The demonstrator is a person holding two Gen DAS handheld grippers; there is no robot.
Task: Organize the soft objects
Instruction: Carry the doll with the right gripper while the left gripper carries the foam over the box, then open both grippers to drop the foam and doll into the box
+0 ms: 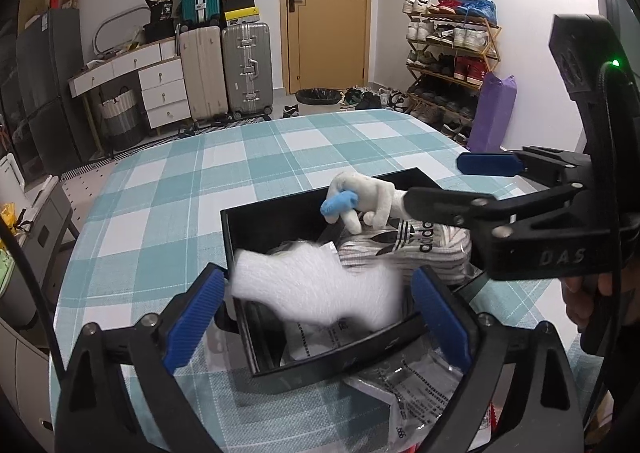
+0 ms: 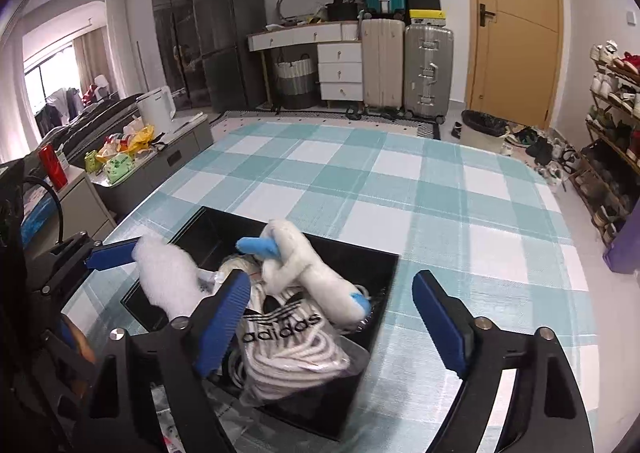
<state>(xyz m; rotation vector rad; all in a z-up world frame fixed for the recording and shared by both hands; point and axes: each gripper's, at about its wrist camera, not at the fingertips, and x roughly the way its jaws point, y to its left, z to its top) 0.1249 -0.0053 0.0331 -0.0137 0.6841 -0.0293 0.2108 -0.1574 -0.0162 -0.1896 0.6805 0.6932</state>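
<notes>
Progress: well along, in my judgement; the black box (image 2: 372,273) on the checked tablecloth (image 2: 440,189) already holds several soft things
In the box: a bagged striped Adidas garment (image 2: 288,337) at the near right, with a white plush toy (image 2: 308,265) with blue tips lying on top of it
In hand: a fluffy white piece (image 1: 320,285), blurred, over the box's near left part
Left gripper (image 1: 318,317): jaws set wide either side of the fluffy piece; whether they touch it I cannot tell
Right gripper (image 2: 332,317): jaws wide, holding nothing, hovering over the garment and the box's right rim
Left to do: judging by this, the fluffy piece must settle inside; a printed plastic bag (image 1: 424,389) lies outside, just near the box
Look of the things: pale, limp, bulky; the box seems nearly full
</notes>
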